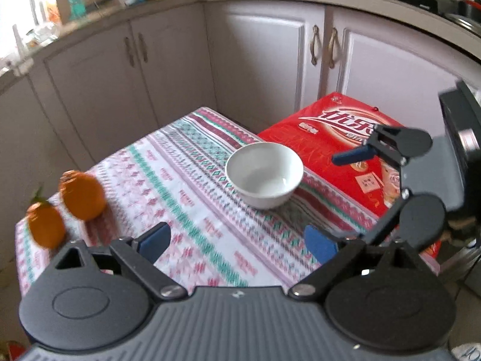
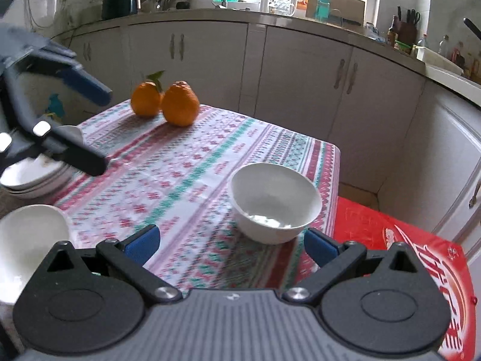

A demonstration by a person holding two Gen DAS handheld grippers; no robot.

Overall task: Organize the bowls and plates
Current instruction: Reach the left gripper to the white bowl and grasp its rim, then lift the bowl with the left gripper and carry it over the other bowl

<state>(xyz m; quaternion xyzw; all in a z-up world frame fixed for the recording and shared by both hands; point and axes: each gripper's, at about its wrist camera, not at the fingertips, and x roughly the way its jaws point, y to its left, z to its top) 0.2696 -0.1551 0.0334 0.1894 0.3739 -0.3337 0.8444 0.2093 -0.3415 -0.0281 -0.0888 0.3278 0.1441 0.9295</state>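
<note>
A white bowl (image 1: 264,174) (image 2: 273,201) stands upright and empty on the patterned tablecloth near the table's edge, beside a red box. My left gripper (image 1: 237,243) (image 2: 96,128) is open with nothing between its fingers, a little short of the bowl. My right gripper (image 2: 231,243) (image 1: 345,198) is also open and empty, and the bowl sits just beyond its fingertips, slightly to the right. In the right wrist view a stack of white plates (image 2: 30,180) lies at the left table edge under the left gripper. Another white bowl (image 2: 27,240) sits at the lower left.
Two oranges (image 2: 165,102) (image 1: 69,210) rest at a far corner of the table (image 2: 180,162). The red printed box (image 1: 330,150) (image 2: 405,255) lies against the table, beside the bowl. White kitchen cabinets (image 2: 300,75) and a cluttered counter surround the table.
</note>
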